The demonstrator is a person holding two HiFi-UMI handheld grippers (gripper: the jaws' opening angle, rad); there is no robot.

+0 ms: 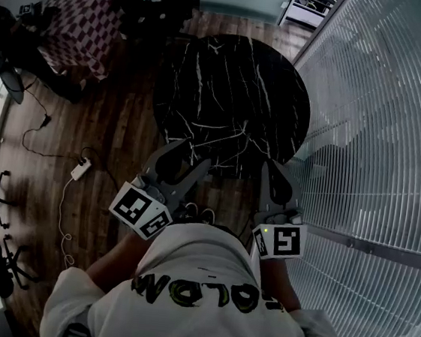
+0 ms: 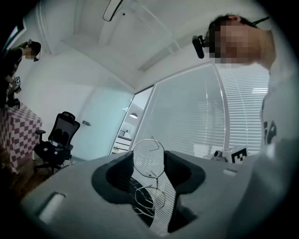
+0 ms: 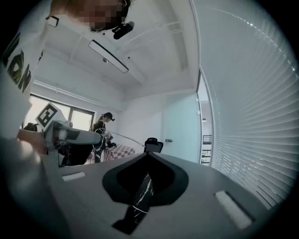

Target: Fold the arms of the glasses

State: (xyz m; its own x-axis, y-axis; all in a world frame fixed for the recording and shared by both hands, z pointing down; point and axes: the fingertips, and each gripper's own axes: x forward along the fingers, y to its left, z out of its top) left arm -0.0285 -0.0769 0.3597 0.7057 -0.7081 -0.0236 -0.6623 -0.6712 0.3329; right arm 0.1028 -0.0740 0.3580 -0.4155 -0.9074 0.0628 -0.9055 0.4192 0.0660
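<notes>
Glasses (image 2: 150, 177) with thin wire rims sit between the jaws of the left gripper (image 2: 149, 156), one lens ring above the other. The jaws are partly closed and clamp the frame from both sides, holding it in the air. Whether the arms are folded cannot be made out. The right gripper (image 3: 148, 156) has its jaws pressed fully together with nothing between them. Both grippers hover side by side, apart, at the near edge of the round black marble table (image 1: 234, 91).
</notes>
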